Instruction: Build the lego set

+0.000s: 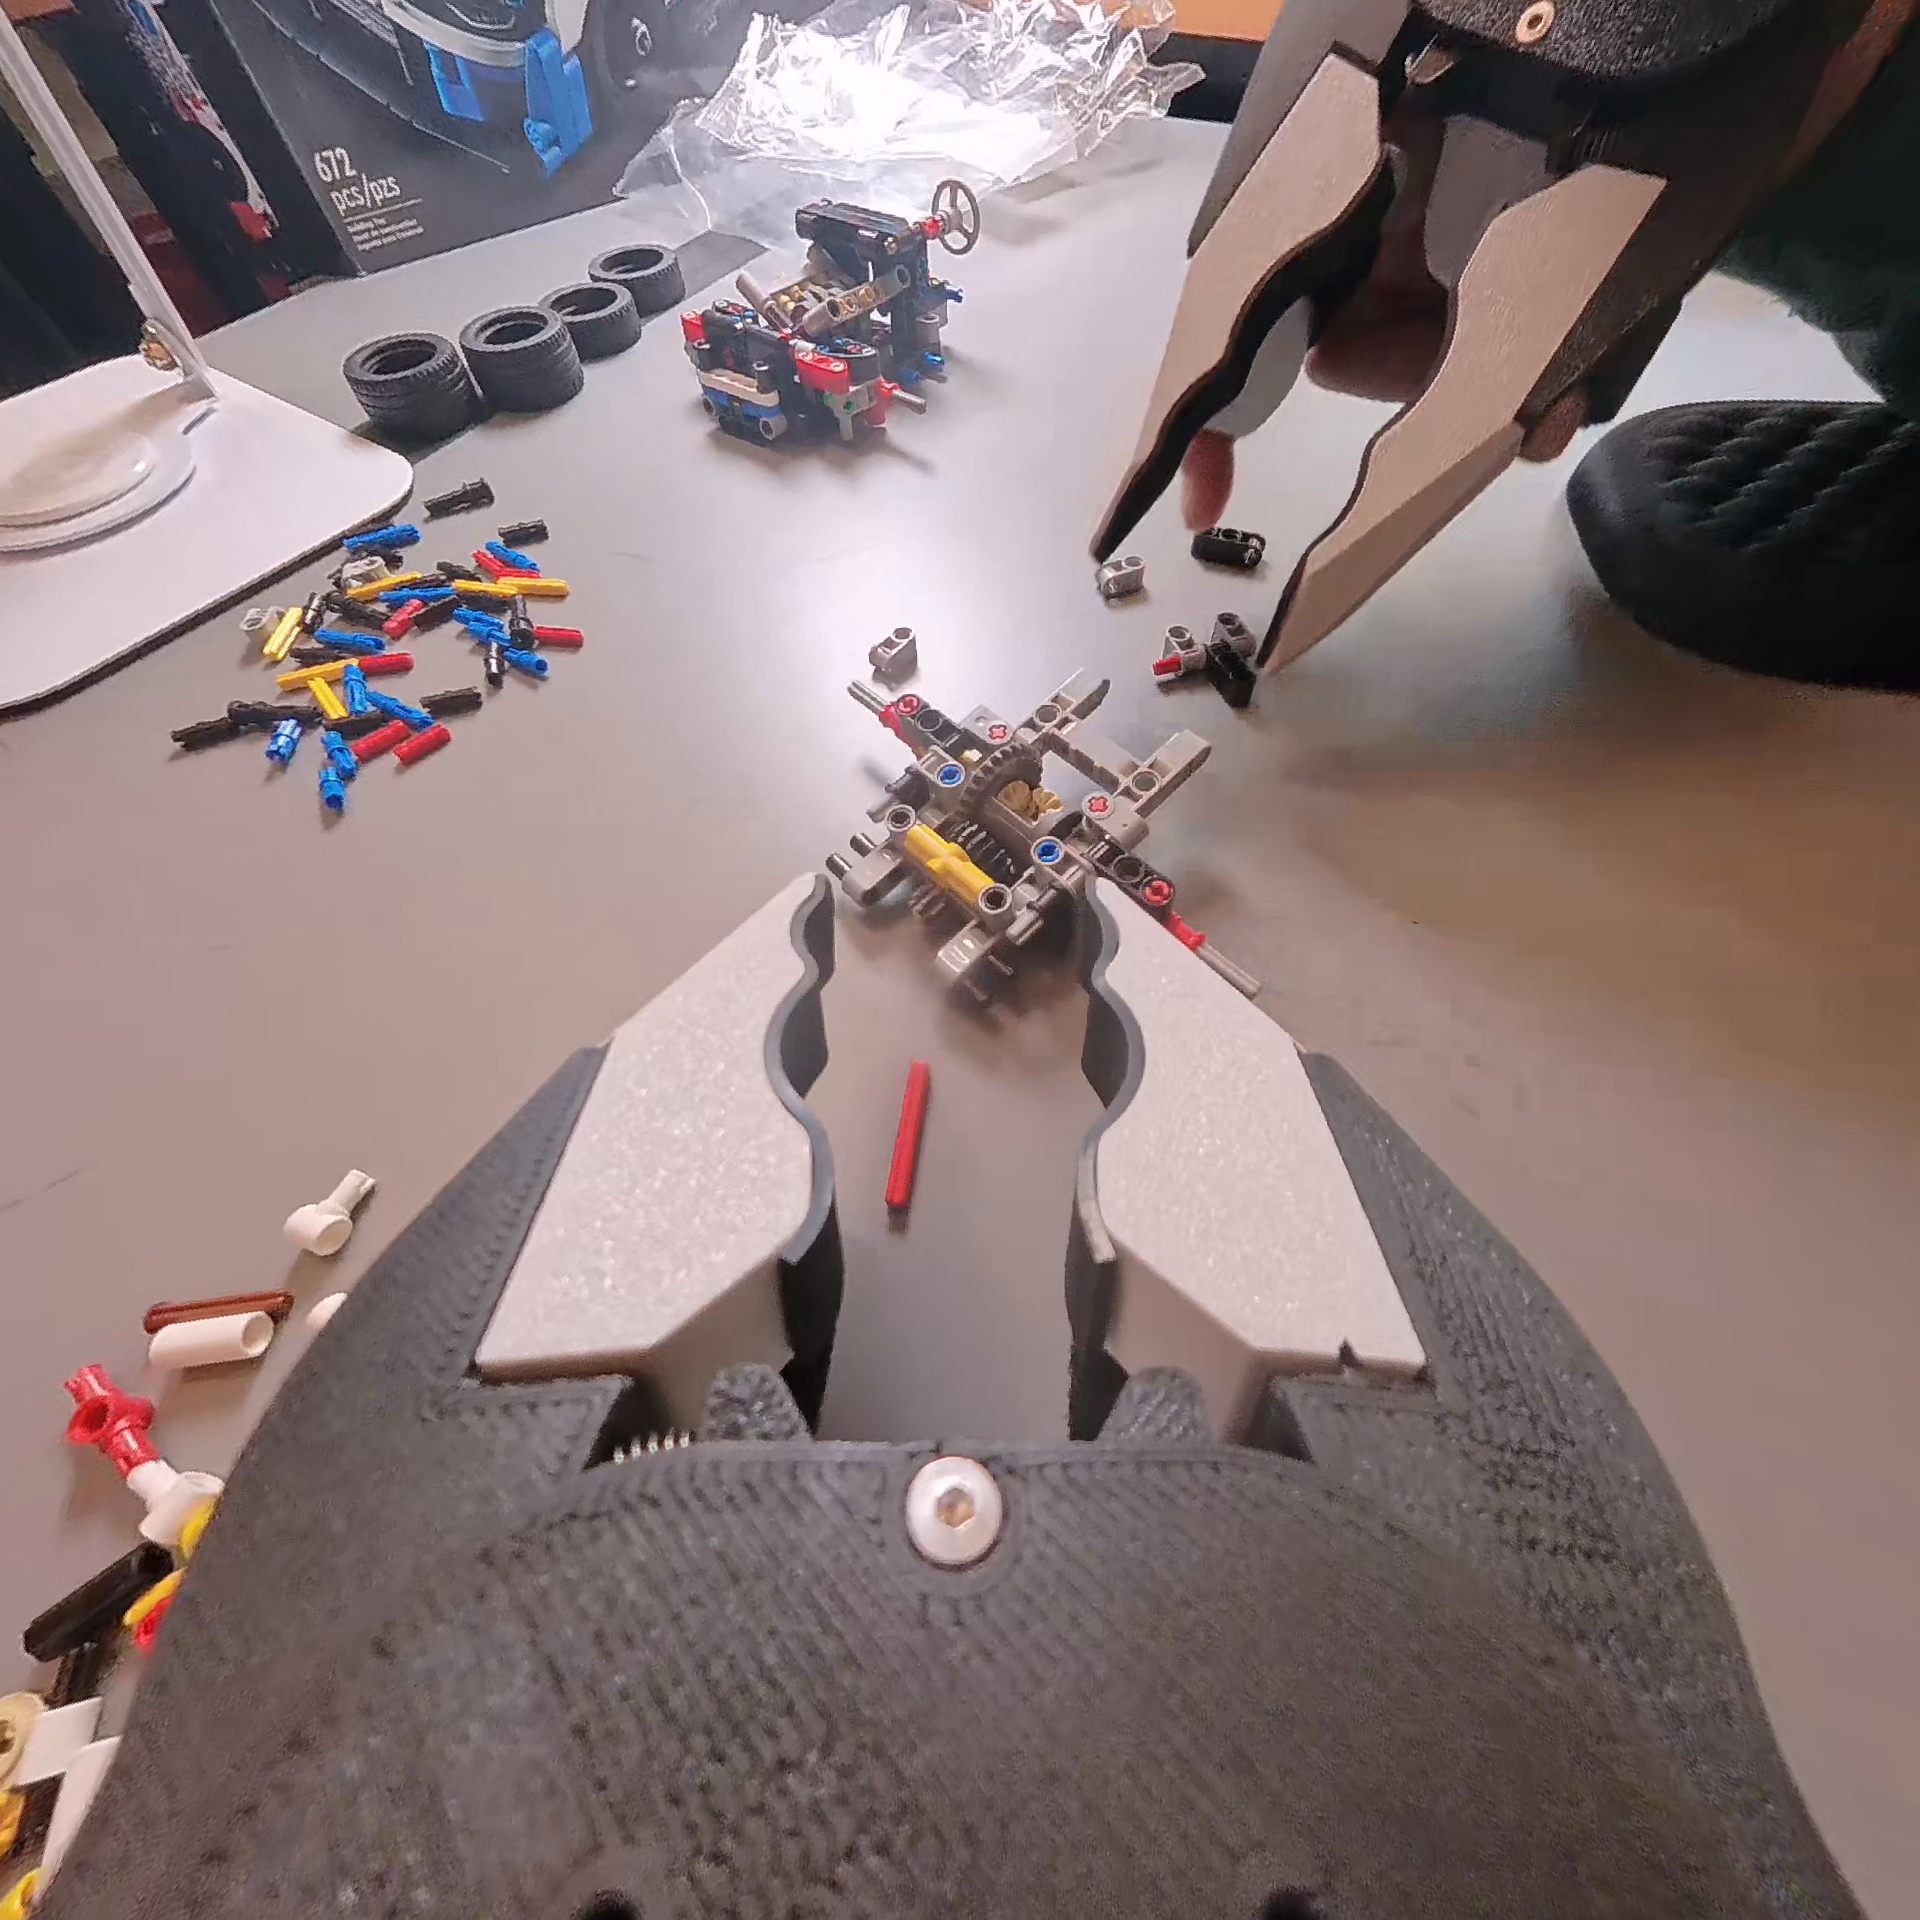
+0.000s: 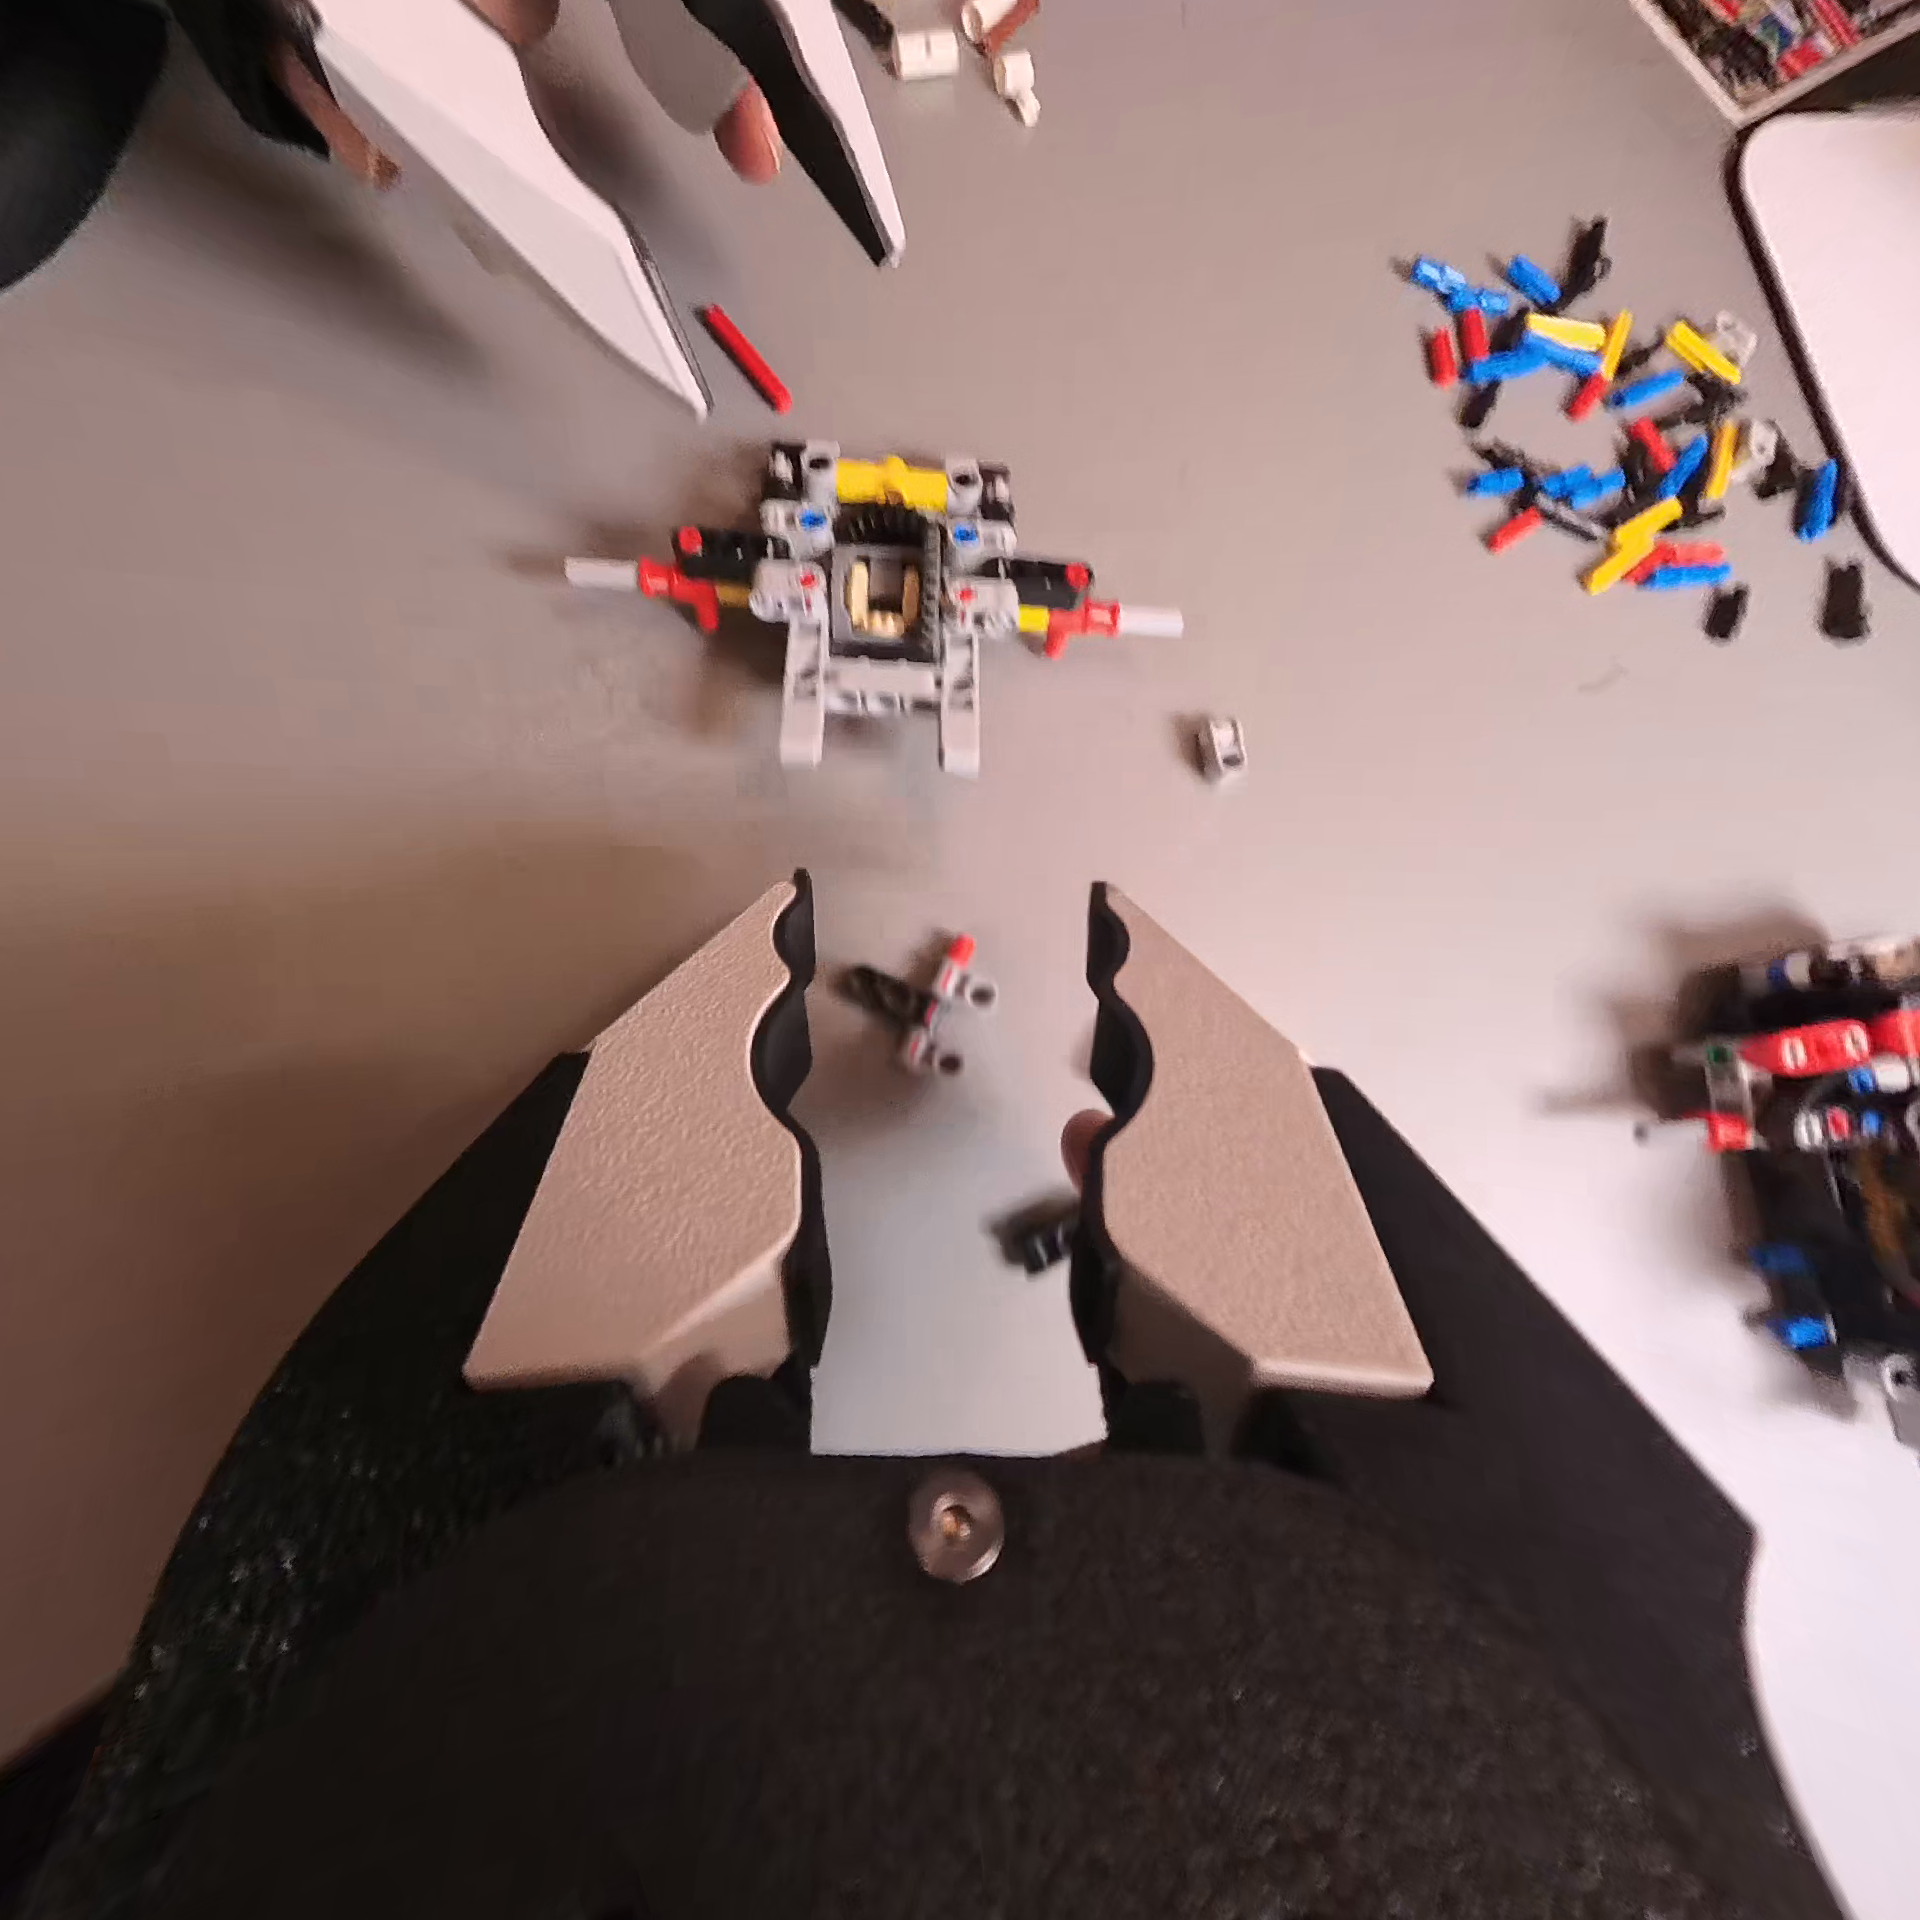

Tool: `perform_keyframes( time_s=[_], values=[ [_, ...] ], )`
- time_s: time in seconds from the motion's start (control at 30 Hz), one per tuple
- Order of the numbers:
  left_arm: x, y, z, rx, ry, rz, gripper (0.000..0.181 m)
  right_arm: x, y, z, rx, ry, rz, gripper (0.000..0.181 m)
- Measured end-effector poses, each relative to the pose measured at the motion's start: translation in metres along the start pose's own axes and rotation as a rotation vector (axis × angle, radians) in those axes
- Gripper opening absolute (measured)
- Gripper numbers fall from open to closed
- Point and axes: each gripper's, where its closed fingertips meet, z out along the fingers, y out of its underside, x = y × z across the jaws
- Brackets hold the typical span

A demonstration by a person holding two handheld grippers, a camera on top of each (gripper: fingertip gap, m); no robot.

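A grey gear assembly with yellow, red and blue pins lies mid-table, also in the right wrist view. My left gripper is open and empty, its tips just short of the assembly, and a loose red axle lies on the table between its fingers. My right gripper is open and empty, low over a small grey, black and red connector piece. That piece sits by the right gripper's near fingertip. A black connector lies between its fingers.
A pile of blue, red, yellow and black pins lies to the left, by a white stand base. Several tyres, a larger built chassis, the set box and a plastic bag stand behind. Loose parts lie at lower left.
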Motion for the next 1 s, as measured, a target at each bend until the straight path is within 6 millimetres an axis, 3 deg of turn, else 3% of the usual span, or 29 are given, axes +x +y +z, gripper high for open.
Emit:
perform_keyframes(
  time_s=[0.17,0.27,0.57,0.63,0.8,0.9,1.0],
  values=[
    [0.0,0.001,0.001,-0.008,0.002,-0.004,0.045,-0.007,0.025,-0.02,-0.03,-0.027,0.036,0.055],
    [-0.001,0.001,0.002,-0.011,0.003,-0.011,0.045,-0.009,0.033,-0.016,-0.068,-0.02,0.032,0.055],
    [-0.001,0.001,0.002,-0.01,-0.012,0.006,0.044,-0.012,0.034,-0.001,-0.104,-0.014,0.026,0.05],
    [-0.001,0.001,0.002,-0.009,-0.012,0.006,0.044,-0.012,0.034,0.002,-0.11,-0.014,0.028,0.045],
    [0.0,0.0,0.001,-0.005,-0.008,0.004,0.044,-0.007,0.036,0.002,-0.12,0.017,0.025,0.013],
    [0.001,0.0,0.0,-0.004,0.0,0.005,0.042,-0.01,0.028,0.001,-0.067,0.004,0.008,0.008],
    [0.008,-0.001,0.0,0.006,0.044,0.026,0.034,-0.02,0.0,-0.008,0.107,-0.045,-0.03,0.008]
  ],
)
